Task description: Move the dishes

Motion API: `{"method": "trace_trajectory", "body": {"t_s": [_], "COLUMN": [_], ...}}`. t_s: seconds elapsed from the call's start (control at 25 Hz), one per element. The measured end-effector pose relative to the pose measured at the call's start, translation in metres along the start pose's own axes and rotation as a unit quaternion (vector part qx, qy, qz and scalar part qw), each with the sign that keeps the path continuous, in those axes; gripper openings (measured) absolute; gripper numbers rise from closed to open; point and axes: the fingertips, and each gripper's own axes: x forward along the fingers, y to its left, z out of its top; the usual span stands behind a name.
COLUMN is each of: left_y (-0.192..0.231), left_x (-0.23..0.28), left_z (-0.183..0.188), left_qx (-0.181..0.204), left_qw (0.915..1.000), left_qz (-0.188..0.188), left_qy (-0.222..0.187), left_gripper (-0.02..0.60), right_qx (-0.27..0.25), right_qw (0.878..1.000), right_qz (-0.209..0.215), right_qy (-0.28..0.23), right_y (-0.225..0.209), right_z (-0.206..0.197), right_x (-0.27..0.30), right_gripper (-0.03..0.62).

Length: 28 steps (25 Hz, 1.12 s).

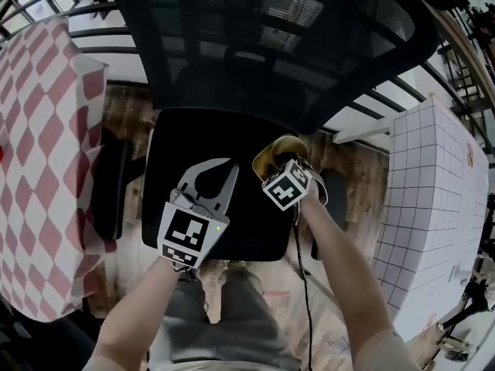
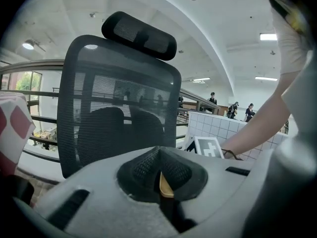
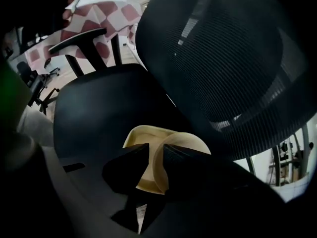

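Observation:
A black office chair fills the scene, with its seat [image 1: 209, 137] below both hands. My right gripper [image 1: 282, 165] points steeply down over the seat's back right part, shut on the rim of a beige dish [image 1: 277, 151]. In the right gripper view the dish [image 3: 148, 138] stands on edge between the dark pads of the gripper [image 3: 153, 150]; two rims show, so it may be two dishes together. My left gripper [image 1: 230, 165] hovers over the seat's middle, its tips together. In the left gripper view that gripper [image 2: 158, 152] faces the mesh chair back [image 2: 119, 98], holding nothing.
A table with a red-and-white checked cloth [image 1: 39, 130] stands left of the chair. A white tiled block [image 1: 433, 207] stands on the right. The chair's tall mesh back [image 1: 271, 37] rises behind the seat, over a wooden floor [image 1: 356, 168]. People stand far off.

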Motion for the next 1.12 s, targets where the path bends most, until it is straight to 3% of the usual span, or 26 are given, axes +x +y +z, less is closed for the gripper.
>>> {"method": "trace_trajectory", "body": {"t_s": [0.2,0.4,0.56,0.92,1.12], "left_y": [-0.014,-0.026,-0.025,-0.017,-0.018], "left_x": [0.002,0.0,-0.009,-0.047,-0.072], "left_z": [-0.017,-0.031,-0.026,0.031,0.092], "left_qx": [-0.004,-0.011,-0.008,0.017,0.043], "left_qw": [0.9998,0.9993,0.9992,0.9996,0.9991], "left_qz": [-0.017,-0.03,-0.032,-0.013,-0.002], "left_qy": [0.007,0.017,0.022,0.016,-0.009], "left_gripper": [0.014,0.014,0.014,0.012,0.014], "right_qx": [0.031,0.031,0.032,0.051,0.056], "right_qw": [0.999,0.999,0.998,0.995,0.988], "right_qz": [-0.022,-0.036,-0.049,-0.045,-0.06], "right_qy": [0.026,0.023,0.006,-0.07,-0.134], "right_y": [-0.002,-0.002,-0.006,-0.004,-0.02], "right_z": [-0.015,-0.017,-0.008,0.039,0.082], "right_x": [0.021,0.029,0.014,-0.079,-0.168], "right_gripper": [0.095,0.036,0.029,0.028,0.029]}}
